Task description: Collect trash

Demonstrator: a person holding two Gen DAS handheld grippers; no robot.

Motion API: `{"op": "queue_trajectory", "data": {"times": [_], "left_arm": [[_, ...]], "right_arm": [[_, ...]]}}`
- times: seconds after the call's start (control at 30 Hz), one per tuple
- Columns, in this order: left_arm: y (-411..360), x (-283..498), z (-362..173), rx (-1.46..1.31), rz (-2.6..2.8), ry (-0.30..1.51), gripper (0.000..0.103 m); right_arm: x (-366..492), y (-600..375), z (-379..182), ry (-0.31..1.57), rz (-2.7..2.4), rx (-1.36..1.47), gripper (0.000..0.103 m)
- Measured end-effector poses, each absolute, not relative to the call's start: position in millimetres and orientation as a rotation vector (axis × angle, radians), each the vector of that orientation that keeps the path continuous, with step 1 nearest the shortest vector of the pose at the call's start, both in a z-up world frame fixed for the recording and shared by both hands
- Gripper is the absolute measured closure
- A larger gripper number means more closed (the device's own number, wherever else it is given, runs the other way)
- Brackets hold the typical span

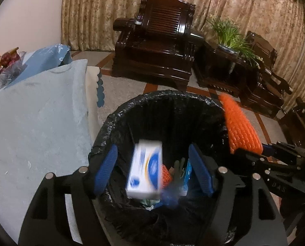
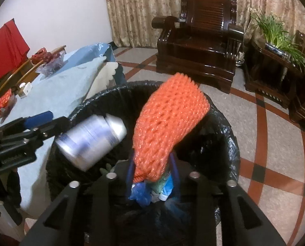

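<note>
1. Hanging directly over the black-lined trash bin, the right gripper had its jaws pinched on the lower end of an orange foam net.
2. Its long axis ran up and away from the jaws, tilted over the bin's far rim; the mouth lay straight below.
3. Beside it, the left gripper had its jaws spread wide, and a blurred white-and-blue container was between them, apparently dropping into the bin.
4. Judged next: the right jaws only needed to part.
</note>
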State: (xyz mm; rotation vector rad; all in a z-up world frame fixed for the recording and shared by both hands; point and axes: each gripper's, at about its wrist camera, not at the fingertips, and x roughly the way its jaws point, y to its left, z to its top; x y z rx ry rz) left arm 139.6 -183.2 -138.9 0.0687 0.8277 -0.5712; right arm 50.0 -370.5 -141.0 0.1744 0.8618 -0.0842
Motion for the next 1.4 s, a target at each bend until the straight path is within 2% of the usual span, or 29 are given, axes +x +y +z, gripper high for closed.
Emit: {"op": "queue_trajectory", "data": {"times": [0.03,0.17,0.23,0.3,0.4,0.93,1.4], "left_arm": [[-183,140,-138,0.068,-0.570,0.829,0.031],[-173,141,-132,0.060,-0.552,0.815,0.025],[-166,141,-126,0.059,-0.539,0.808,0.022],[-159,139,-118,0.057,-0.527,0.795,0.018],[-151,133,-103,0.069,-0.504,0.773,0.013],[-96,90,-27,0.055,-0.406,0.706,0.009],[-77,61,6,0.039,-0.355,0.651,0.008]], "right_arm": [[48,-371,-141,0.861,-0.090,0.175,0.053],[45,-372,-139,0.845,-0.099,0.183,0.022],[42,-370,-135,0.835,-0.101,0.190,0.018],[41,-369,-130,0.827,-0.096,0.203,0.010],[39,-366,-121,0.809,-0.077,0.224,0.009],[15,-322,-37,0.663,0.041,0.215,0.006],[-2,-295,-10,0.646,0.063,0.176,0.006]]}}
